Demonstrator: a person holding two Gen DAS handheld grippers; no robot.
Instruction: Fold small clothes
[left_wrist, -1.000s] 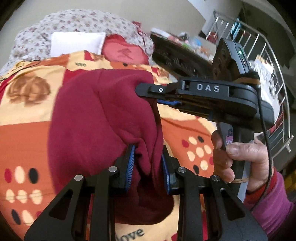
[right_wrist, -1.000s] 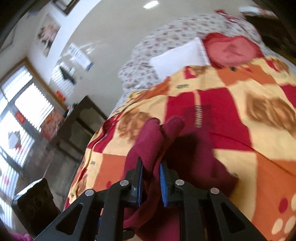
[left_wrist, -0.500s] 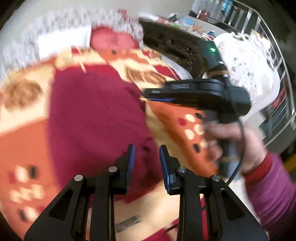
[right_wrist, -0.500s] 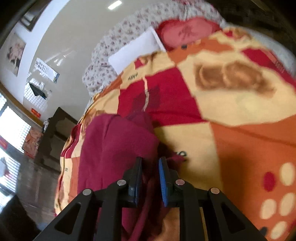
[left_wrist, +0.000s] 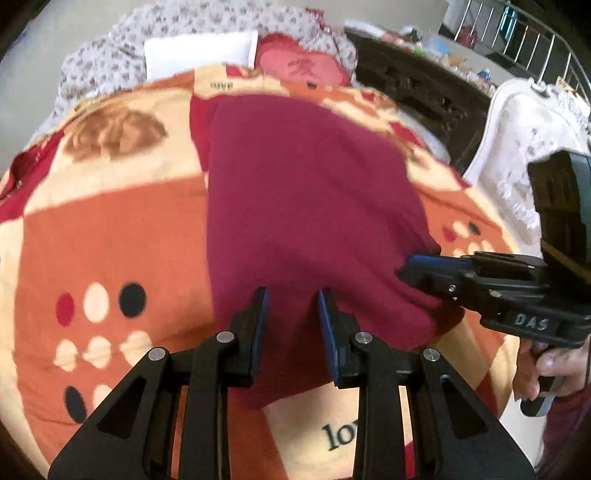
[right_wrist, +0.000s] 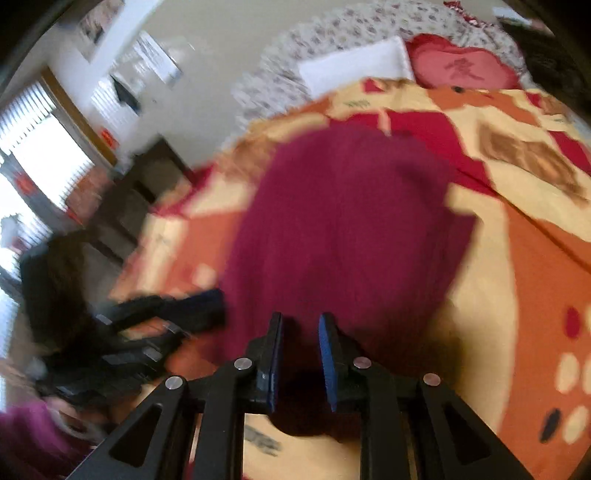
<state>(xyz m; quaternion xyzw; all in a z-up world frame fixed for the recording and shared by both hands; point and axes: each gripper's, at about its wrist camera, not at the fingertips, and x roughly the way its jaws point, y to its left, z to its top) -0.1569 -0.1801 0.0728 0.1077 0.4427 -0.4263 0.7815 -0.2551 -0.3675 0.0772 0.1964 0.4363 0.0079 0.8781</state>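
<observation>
Left gripper (left_wrist: 291, 314) hovers over the near edge of the maroon garment (left_wrist: 306, 206), its blue-padded fingers spread with nothing between them. Right gripper (right_wrist: 300, 339) hangs likewise over the garment's near edge, fingers apart and empty; seen from the left wrist view, its tip (left_wrist: 413, 267) reaches in from the right and meets the garment's near right corner, though actual contact cannot be judged. The garment lies flat as a folded, roughly rectangular panel on the patterned blanket (left_wrist: 110, 229), which shows orange, cream and red blocks with dots on either side of the garment and the letters "lo" (left_wrist: 340, 435) just nearer than its front edge. Beyond the garment's far edge lie a white pillow (left_wrist: 199, 50) and a red cushion (left_wrist: 303, 66) against floral bedding (left_wrist: 107, 59). Right of the garment stands a white chair (left_wrist: 524, 147); behind that, a dark cabinet (left_wrist: 417, 85).
</observation>
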